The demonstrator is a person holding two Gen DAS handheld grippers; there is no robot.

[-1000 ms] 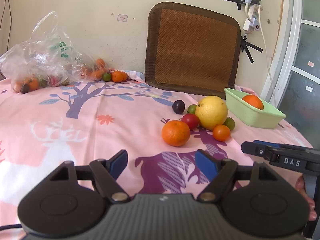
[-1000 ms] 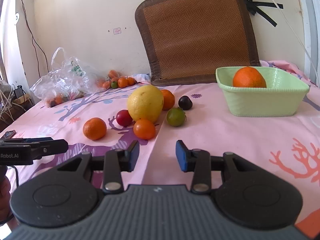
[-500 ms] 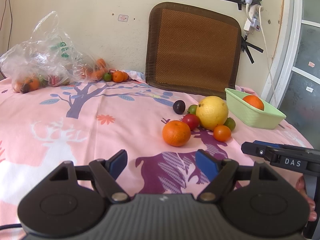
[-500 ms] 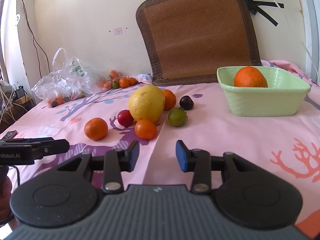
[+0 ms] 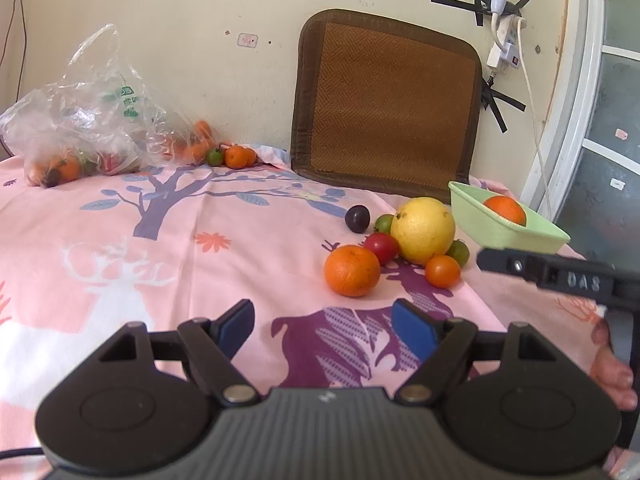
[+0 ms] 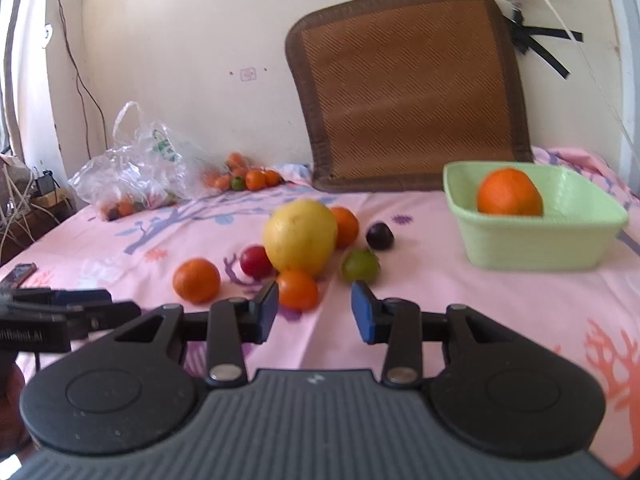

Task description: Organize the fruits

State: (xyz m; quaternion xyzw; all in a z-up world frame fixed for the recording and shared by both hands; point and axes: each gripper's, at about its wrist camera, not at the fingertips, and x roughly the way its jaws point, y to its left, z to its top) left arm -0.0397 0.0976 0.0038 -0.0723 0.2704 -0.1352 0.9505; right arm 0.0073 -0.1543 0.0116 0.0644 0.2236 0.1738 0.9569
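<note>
Fruits lie clustered on the pink printed cloth (image 6: 460,320), just ahead of my right gripper (image 6: 314,312), whose blue pads stand apart and hold nothing. Nearest is a small orange fruit (image 6: 298,290), sitting almost between the pad tips and slightly toward the left pad. Behind it, and seemingly touching it, rests the large yellow citrus (image 6: 300,236), with a red fruit (image 6: 256,262), a green fruit (image 6: 360,266), a dark plum (image 6: 380,236) and a mandarin (image 6: 196,280) around it. One orange (image 6: 510,192) already sits in the green basket (image 6: 532,244), off to the right. My left gripper (image 5: 324,322) is likewise spread and empty, held back from the cluster. I judge the step in hand to be a pick of the small orange fruit, for transfer to the basket. To do it well, I would centre the pads on its widest part, approach low and level, and close gently, since the skin looks soft. Risk noted: pushing forward may nudge the yellow citrus and scatter its neighbours. The right view is blurred, so fine contact cannot be confirmed.
</note>
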